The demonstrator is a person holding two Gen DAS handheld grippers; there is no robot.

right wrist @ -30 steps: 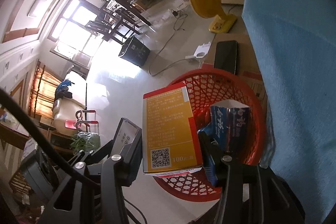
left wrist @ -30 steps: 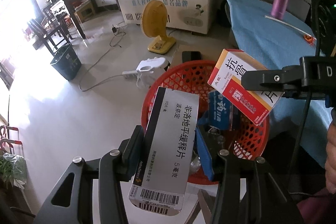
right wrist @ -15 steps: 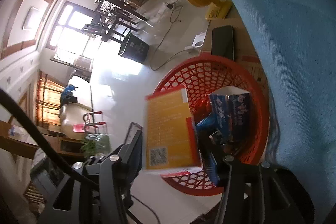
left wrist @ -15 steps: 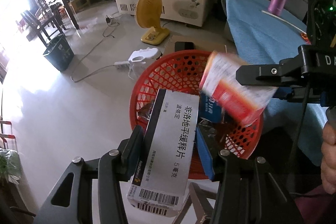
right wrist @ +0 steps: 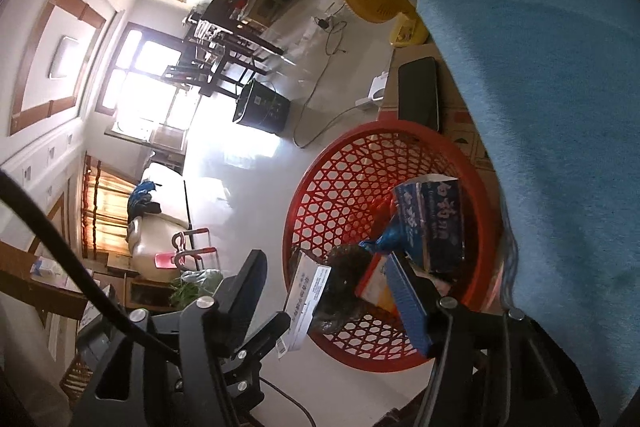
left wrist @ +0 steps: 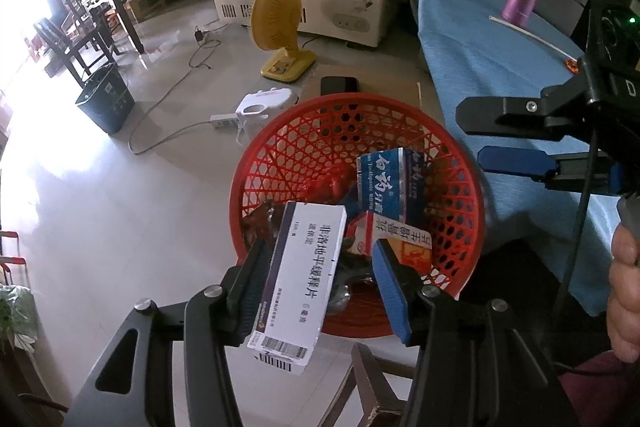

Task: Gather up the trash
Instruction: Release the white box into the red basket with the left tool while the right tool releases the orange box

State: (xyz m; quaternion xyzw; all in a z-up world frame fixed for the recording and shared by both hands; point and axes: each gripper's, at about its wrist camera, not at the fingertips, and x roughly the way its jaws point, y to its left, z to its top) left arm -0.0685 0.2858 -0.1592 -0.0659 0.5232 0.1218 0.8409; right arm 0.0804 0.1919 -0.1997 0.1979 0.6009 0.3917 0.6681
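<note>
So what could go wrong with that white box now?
The white box leans only on the left finger of the left gripper, whose jaws stand wide, so it may tumble. Its lower end hangs over the rim of the red basket toward the floor, so it might land outside. The basket already holds a blue box and a red and yellow box, so it could bounce off them.

The red basket [left wrist: 460, 163] is shiny plastic with holes all over. The white box [left wrist: 304, 267] and the blue box [left wrist: 390, 183] look like smooth cardboard. The blue cloth [left wrist: 472, 51] looks soft and dull. The floor [left wrist: 120, 203] is smooth and shiny.
</note>
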